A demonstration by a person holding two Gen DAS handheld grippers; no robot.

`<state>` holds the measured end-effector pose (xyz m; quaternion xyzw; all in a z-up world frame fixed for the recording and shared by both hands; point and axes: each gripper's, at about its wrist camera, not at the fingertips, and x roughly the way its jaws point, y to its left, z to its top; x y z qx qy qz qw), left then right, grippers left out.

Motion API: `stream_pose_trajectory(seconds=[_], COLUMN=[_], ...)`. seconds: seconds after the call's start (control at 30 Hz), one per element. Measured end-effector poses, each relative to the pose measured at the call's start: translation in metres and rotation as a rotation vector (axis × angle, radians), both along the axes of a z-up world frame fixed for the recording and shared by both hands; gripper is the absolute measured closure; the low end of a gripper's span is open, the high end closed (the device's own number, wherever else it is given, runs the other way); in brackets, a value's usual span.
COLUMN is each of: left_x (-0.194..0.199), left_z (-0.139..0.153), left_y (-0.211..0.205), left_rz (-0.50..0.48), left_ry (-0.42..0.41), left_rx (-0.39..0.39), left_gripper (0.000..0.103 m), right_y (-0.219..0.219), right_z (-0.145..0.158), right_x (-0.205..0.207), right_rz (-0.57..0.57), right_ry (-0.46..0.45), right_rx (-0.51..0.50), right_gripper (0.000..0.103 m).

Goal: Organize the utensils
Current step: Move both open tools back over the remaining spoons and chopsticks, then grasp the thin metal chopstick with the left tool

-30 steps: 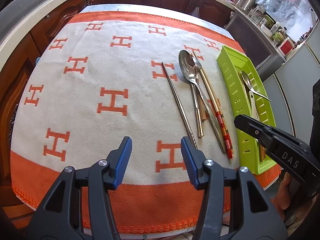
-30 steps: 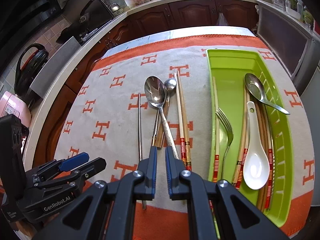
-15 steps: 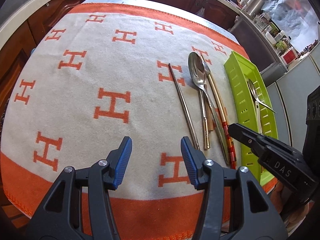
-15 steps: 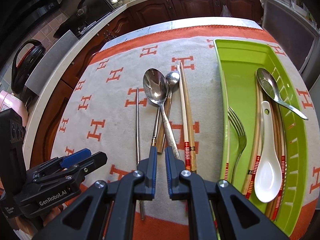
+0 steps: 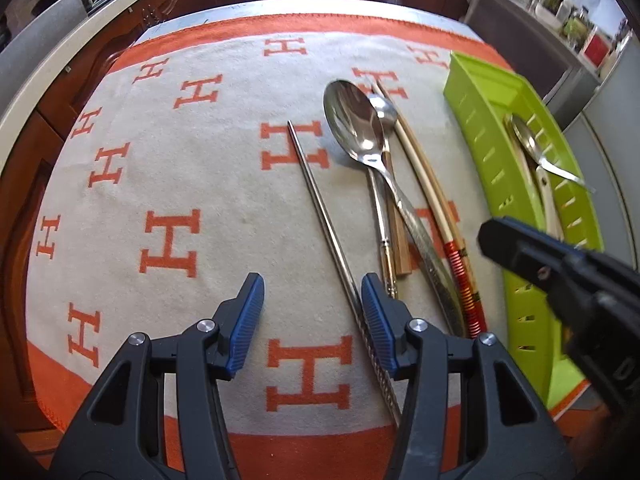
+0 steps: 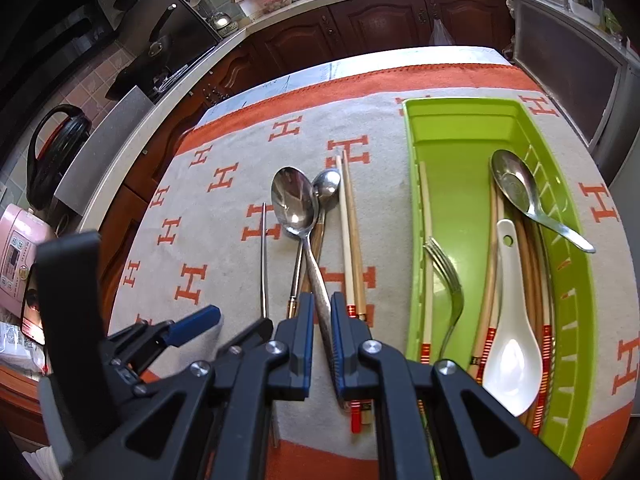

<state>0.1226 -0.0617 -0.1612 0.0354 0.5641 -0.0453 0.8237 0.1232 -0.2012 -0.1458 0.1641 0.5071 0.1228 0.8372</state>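
Right wrist: tongs (image 6: 321, 312) now lower astride big spoon (image 6: 295, 204).

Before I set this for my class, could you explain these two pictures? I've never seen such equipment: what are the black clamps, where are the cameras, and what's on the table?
There is no robot. A person holds a two-finger clamp tool in each hand, each with a camera looking along its fingers. One picture comes from the left tool, open over a thin metal chopstick. The other comes from the right tool, nearly shut around a large steel spoon's handle; whether it grips is unclear. Both utensils lie on a cream cloth with orange H marks. A lime-green plastic tray holds sorted cutlery.
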Motion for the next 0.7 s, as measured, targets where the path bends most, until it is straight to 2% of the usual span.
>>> stream_pose_trajectory(seconds=[0.17,0.3,0.33,0.37,0.43,0.47,0.57,0.7], left_x=[-0.002,-0.002,-0.002,-0.003,-0.002,-0.001,0.000,0.004], left_z=[-0.005,-0.005,-0.005,-0.004,-0.003,-0.003,-0.003,-0.004], left_y=[-0.009,-0.003,-0.001,0.001,0.008,0.012,0.027,0.040], left_rz=[0.021,0.051,0.056,0.062,0.073,0.080,0.110,0.128], left_ry=[-0.014,-0.013,-0.016,-0.024,-0.030,-0.030,-0.024,-0.034], left_rx=[0.042,0.008,0.004,0.005,0.008,0.005,-0.014,0.008], left_gripper=[0.050,0.051,0.057,0.071,0.088,0.094,0.097,0.095], right_y=[-0.007,-0.010,-0.010,-0.010,-0.010,-0.010,-0.009,-0.004], right_z=[0.001,0.002,0.002,0.003,0.003,0.004,0.004,0.003], right_x=[-0.001,-0.002,-0.002,-0.002,-0.001,-0.001,0.000,0.002], right_rz=[-0.007,-0.005,-0.002,0.001,0.009,0.011,0.017,0.033], right_ry=[-0.010,-0.014,-0.014,-0.016,-0.015,-0.016,-0.019,-0.015], right_rx=[0.015,0.026,0.027,0.029,0.034,0.037,0.036,0.030], right_gripper=[0.095,0.095,0.095,0.095,0.095,0.095,0.095,0.095])
